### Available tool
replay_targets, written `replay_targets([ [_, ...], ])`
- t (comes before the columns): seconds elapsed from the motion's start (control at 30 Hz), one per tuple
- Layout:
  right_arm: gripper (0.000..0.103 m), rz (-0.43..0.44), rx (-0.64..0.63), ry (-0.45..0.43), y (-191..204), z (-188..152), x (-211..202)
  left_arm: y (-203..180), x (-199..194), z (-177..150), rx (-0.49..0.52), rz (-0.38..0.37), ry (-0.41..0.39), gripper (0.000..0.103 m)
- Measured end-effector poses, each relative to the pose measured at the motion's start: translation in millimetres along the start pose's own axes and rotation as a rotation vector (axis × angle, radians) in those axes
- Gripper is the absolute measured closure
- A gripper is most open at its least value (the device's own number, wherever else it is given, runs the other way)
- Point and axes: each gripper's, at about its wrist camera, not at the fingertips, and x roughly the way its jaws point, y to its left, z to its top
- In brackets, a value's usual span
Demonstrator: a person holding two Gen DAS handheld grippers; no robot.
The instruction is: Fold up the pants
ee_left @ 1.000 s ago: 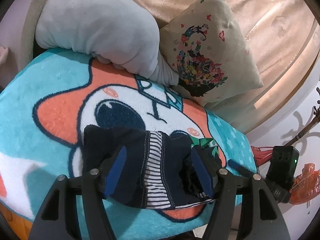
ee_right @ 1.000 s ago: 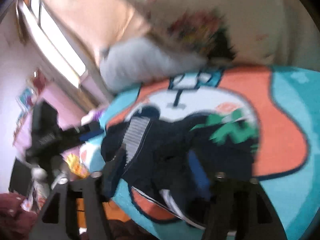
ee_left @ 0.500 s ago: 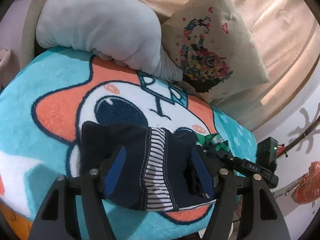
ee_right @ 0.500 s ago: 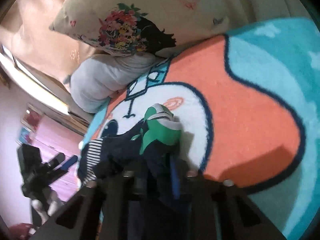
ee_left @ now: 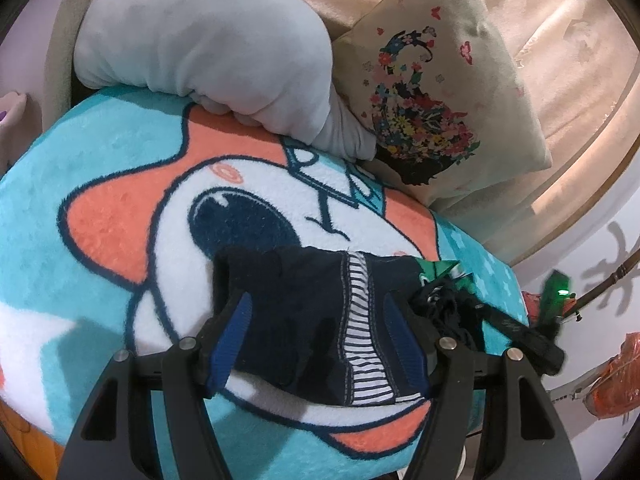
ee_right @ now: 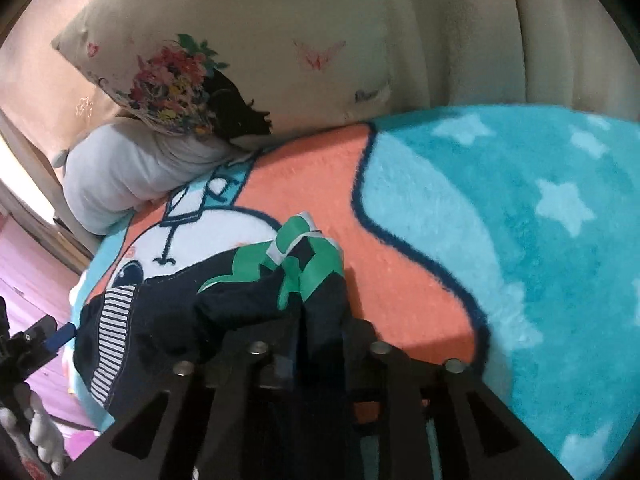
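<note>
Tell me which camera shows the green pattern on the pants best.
The right wrist view. There the green pattern sits unobstructed atop the bunched pants, just ahead of the right gripper pinching the fabric. The left wrist view shows only a small green sliver at the pants' far edge.

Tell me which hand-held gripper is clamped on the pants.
The right hand-held gripper: its fingers pinch the navy pants. The left hand-held gripper stands open around them.

**Cartoon blanket and what lies on it**

A fluffy teal blanket (ee_left: 100, 168) with an orange-and-white cartoon face carries dark navy pants (ee_left: 304, 304), bunched near its front edge. A grey plush (ee_left: 208, 40) and a floral pillow (ee_left: 432, 92) rest at its far edge.
</note>
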Motion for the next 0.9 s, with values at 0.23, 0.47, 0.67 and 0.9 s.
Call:
replay_targets([
  [0.23, 0.052, 0.059, -0.067, -0.156, 42, -11, -52, 8, 10, -1, -0.021, 0.015, 0.011, 0.036],
  [0.47, 0.052, 0.105, -0.145, 0.128, 74, -35, 21, 34, 7, 9, -0.08, 0.046, -0.002, 0.036],
  [0.67, 0.035, 0.178, -0.225, -0.013, 108, -42, -17, 59, 21, 31, -0.122, -0.04, 0.047, 0.031],
  [0.9, 0.034, 0.101, -0.449, -0.092, 182, -65, -15, 60, 51, 49, -0.102, -0.055, 0.132, 0.031],
])
